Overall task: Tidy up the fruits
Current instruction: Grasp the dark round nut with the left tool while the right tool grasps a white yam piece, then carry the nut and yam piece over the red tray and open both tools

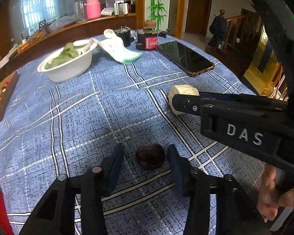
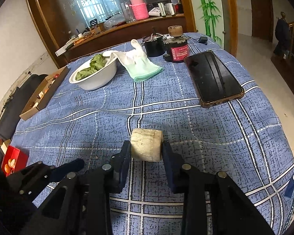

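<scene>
A dark red-brown fruit (image 1: 150, 156) lies on the blue plaid cloth between the fingers of my left gripper (image 1: 146, 157), which is open around it without touching. A pale cream cylindrical fruit piece (image 2: 147, 145) sits between the pads of my right gripper (image 2: 146, 152), which is shut on its two sides. The same pale piece (image 1: 183, 93) shows in the left wrist view, partly hidden behind the right gripper's arm. A white bowl (image 1: 68, 70) with green leaves stands at the back left and also shows in the right wrist view (image 2: 96, 78).
A black phone (image 2: 213, 78) lies at the right. A white-green cloth (image 2: 141, 64) drapes from the bowl. Two dark jars (image 2: 166, 47) stand at the back. A cardboard box (image 2: 41, 96) and a red box (image 2: 12, 162) sit at the left edge.
</scene>
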`<state>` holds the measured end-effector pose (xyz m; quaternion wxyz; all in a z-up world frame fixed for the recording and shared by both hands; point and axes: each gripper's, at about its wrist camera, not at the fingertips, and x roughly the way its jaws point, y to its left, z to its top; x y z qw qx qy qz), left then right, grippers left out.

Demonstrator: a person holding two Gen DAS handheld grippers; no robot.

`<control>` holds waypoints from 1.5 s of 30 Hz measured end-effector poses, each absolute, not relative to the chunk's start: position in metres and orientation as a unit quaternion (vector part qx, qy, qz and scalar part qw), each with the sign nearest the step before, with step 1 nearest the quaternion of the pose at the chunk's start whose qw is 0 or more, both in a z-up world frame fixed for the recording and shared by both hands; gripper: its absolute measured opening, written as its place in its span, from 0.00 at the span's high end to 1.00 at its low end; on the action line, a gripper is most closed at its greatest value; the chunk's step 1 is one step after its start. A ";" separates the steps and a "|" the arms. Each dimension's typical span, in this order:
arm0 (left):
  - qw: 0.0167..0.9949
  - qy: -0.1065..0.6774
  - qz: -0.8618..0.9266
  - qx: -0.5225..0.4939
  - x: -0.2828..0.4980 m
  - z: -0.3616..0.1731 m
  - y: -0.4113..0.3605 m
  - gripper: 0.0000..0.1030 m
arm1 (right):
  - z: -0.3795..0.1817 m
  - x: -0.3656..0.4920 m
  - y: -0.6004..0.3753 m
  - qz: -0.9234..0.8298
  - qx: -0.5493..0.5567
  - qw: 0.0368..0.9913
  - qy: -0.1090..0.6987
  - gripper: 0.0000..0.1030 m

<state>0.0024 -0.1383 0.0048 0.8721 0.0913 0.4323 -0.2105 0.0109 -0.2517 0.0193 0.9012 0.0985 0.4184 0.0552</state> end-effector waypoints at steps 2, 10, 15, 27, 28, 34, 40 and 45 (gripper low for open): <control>0.873 0.429 -0.213 0.092 0.001 0.005 -0.139 0.69 | 0.019 0.011 -0.249 0.056 0.093 0.901 0.419 0.70; 0.883 0.416 -0.207 0.065 -0.005 0.017 -0.125 0.75 | 0.018 0.010 -0.249 0.054 0.092 0.903 0.416 0.70; 0.892 0.408 -0.191 0.027 -0.015 0.030 -0.097 0.75 | 0.017 0.008 -0.247 0.060 0.093 0.904 0.413 0.70; 0.918 0.374 -0.120 -0.053 -0.067 0.061 -0.004 0.75 | 0.013 -0.002 -0.223 0.056 0.035 0.911 0.407 0.70; 0.919 0.372 -0.114 -0.066 -0.073 0.064 0.011 0.75 | 0.013 -0.002 -0.222 0.052 0.031 0.911 0.408 0.70; 0.926 0.351 -0.081 -0.116 -0.103 0.077 0.081 0.75 | 0.026 -0.020 -0.200 0.053 0.008 0.911 0.409 0.70; 0.925 0.331 -0.037 -0.182 -0.130 0.078 0.156 0.74 | 0.054 -0.046 -0.147 0.110 -0.011 0.909 0.402 0.70; 0.929 0.311 0.021 -0.199 -0.147 0.079 0.213 0.74 | 0.071 -0.060 -0.086 0.166 -0.036 0.904 0.392 0.70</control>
